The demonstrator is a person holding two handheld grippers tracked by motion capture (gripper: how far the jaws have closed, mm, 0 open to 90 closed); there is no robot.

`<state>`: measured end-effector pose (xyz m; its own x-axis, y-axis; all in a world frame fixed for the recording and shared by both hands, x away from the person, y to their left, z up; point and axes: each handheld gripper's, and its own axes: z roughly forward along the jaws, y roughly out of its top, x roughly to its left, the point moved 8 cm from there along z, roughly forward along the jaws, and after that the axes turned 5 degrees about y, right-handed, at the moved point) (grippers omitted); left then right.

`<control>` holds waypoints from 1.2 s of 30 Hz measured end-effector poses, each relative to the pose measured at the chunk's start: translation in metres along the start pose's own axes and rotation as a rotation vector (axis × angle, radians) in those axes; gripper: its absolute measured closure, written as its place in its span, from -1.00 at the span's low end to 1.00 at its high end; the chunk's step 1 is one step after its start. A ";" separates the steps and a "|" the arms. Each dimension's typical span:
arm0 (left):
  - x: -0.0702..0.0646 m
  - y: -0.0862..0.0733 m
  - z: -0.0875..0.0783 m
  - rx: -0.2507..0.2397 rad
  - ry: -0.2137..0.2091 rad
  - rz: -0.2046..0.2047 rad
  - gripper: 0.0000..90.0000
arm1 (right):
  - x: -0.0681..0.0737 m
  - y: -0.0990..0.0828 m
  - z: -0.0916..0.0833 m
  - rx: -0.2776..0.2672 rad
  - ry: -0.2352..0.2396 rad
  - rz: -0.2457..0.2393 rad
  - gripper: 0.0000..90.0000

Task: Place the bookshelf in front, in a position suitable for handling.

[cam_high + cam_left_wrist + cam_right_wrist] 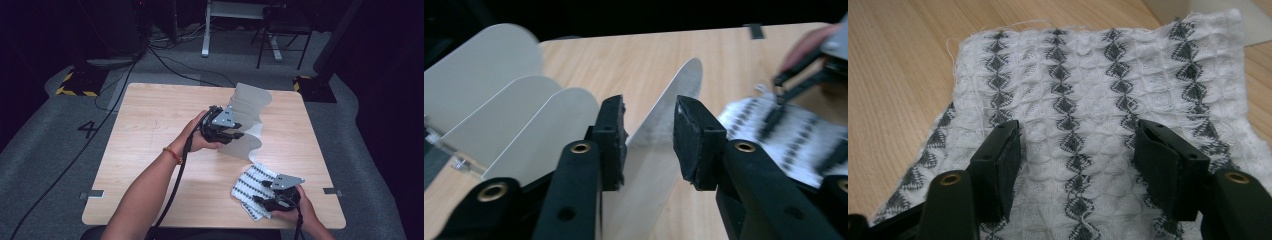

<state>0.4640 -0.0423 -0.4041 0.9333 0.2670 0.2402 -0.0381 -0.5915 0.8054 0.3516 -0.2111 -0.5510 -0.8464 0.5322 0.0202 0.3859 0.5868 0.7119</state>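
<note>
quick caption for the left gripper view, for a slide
Left gripper straddling one divider of a white file rack on the wooden table.

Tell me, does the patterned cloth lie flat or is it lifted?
Flat: the patterned cloth lies spread on the table, under the right gripper.

The one thing I can read from here is a large dark digit "4" [88,128], marked on the grey floor [45,150] just off the left edge of the table [150,150]. Past the table's far corners, yellow-and-black hazard stripes [75,92] are marked on the floor, though they carry no words. I can make out no lettering, label or brand on anything lying on the table.
</note>
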 end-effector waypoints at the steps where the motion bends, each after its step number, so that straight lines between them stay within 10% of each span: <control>1: -0.003 0.000 -0.001 -0.001 -0.009 0.007 0.49 | -0.004 -0.002 -0.003 0.001 -0.013 0.007 -0.20; 14: -0.035 -0.006 -0.035 -0.022 0.007 0.065 0.62 | -0.027 -0.013 -0.015 0.004 -0.090 0.053 -0.18; 25: -0.025 -0.013 -0.035 0.040 -0.035 0.086 -0.04 | -0.028 -0.014 -0.015 0.001 -0.077 0.075 -0.18; 36: -0.016 -0.020 -0.018 0.046 -0.038 0.112 0.18 | -0.028 -0.014 -0.015 0.002 -0.076 0.077 -0.19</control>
<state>0.4429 -0.0210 -0.4137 0.9370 0.1692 0.3057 -0.1267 -0.6508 0.7486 0.3647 -0.2437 -0.5507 -0.7841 0.6202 0.0216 0.4495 0.5436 0.7088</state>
